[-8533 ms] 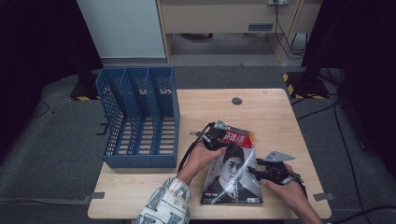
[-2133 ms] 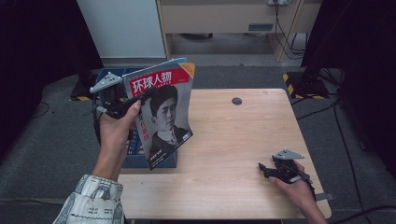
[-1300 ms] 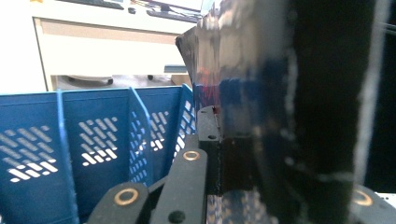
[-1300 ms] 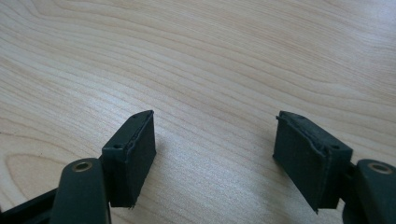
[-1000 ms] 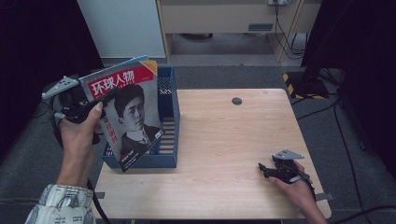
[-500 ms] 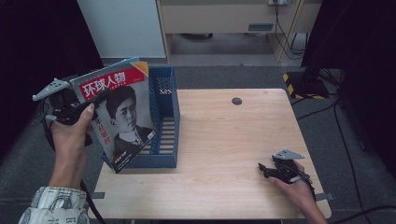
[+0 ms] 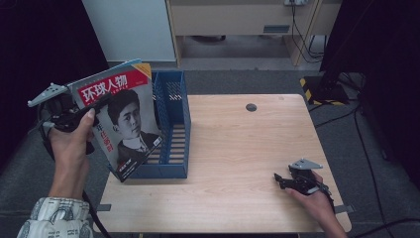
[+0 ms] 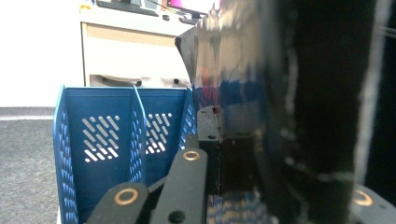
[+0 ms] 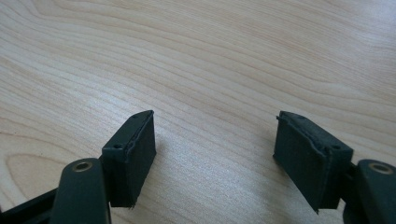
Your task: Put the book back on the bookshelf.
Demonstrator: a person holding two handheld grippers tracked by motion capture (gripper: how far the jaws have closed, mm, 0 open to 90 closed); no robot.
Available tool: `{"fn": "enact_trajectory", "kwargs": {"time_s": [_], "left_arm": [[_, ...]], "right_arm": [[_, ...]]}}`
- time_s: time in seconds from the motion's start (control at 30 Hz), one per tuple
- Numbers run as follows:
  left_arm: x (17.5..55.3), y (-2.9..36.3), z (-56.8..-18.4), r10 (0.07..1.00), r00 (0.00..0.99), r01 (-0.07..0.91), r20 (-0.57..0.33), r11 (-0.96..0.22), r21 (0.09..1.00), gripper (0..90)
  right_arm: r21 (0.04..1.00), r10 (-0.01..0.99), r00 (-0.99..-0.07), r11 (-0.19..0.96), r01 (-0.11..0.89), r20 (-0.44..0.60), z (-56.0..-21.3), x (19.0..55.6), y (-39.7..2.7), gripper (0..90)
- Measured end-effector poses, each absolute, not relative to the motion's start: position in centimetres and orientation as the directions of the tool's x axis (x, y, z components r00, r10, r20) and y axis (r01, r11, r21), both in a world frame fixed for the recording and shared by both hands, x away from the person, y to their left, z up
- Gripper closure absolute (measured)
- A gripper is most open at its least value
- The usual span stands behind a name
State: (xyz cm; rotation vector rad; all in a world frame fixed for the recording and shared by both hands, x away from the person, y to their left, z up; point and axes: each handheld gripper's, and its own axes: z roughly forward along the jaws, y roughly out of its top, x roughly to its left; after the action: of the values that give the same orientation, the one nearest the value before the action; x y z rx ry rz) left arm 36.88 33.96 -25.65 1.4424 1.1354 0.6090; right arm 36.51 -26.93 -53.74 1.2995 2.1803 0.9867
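A magazine point(image 7: 121, 124) with a red masthead and a portrait on its cover stands upright in the air, tilted, over the left part of the blue file rack point(image 7: 173, 119). My left gripper point(image 7: 91, 106) is shut on its left edge; in the left gripper view the glossy cover point(image 8: 280, 116) fills the right side between the jaws. The rack's perforated dividers point(image 8: 135, 135) stand just behind it. My right gripper point(image 7: 280, 179) rests on the table's front right, open, with bare wood point(image 9: 215, 135) between its pads.
The wooden table point(image 7: 237, 148) has a small dark round cap point(image 7: 251, 107) near its far edge. The blue rack sits at the table's left edge. Cabinets and cables lie beyond the far side; a dark floor surrounds the table.
My left hand has carried the magazine leftward and slightly lower, from over the rack's middle to its left part. The right gripper has stayed put.
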Motion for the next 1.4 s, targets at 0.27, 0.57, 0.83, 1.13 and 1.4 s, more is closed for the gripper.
{"fn": "enact_trajectory", "kwargs": {"time_s": [0.27, 0.57, 0.83, 1.13, 1.4], "left_arm": [[36.7, 34.6, -25.7, 0.894, 0.377, 0.294, -0.243, 0.133, 0.946, 86.5], [36.0, 36.2, -25.8, 0.904, 0.352, 0.291, -0.242, 0.140, 0.947, 86.5], [35.2, 37.8, -25.7, 0.911, 0.337, 0.286, -0.238, 0.142, 0.948, 86.5], [34.6, 39.5, -25.8, 0.920, 0.315, 0.271, -0.233, 0.148, 0.951, 86.5], [35.0, 40.5, -26.2, 0.924, 0.293, 0.273, -0.247, 0.166, 0.947, 86.5]], "right_arm": [[0.749, 0.878, -0.478, 0.313, 0.584, 0.006, -53.7, 36.5, -26.9, 29.5], [0.749, 0.878, -0.478, 0.313, 0.584, 0.005, -53.7, 36.5, -26.9, 29.5], [0.749, 0.880, -0.476, 0.312, 0.584, 0.004, -53.7, 36.5, -26.9, 29.5], [0.749, 0.879, -0.476, 0.312, 0.584, 0.005, -53.7, 36.5, -26.9, 29.5], [0.749, 0.879, -0.476, 0.312, 0.584, 0.004, -53.7, 36.5, -26.9, 29.5]]}}
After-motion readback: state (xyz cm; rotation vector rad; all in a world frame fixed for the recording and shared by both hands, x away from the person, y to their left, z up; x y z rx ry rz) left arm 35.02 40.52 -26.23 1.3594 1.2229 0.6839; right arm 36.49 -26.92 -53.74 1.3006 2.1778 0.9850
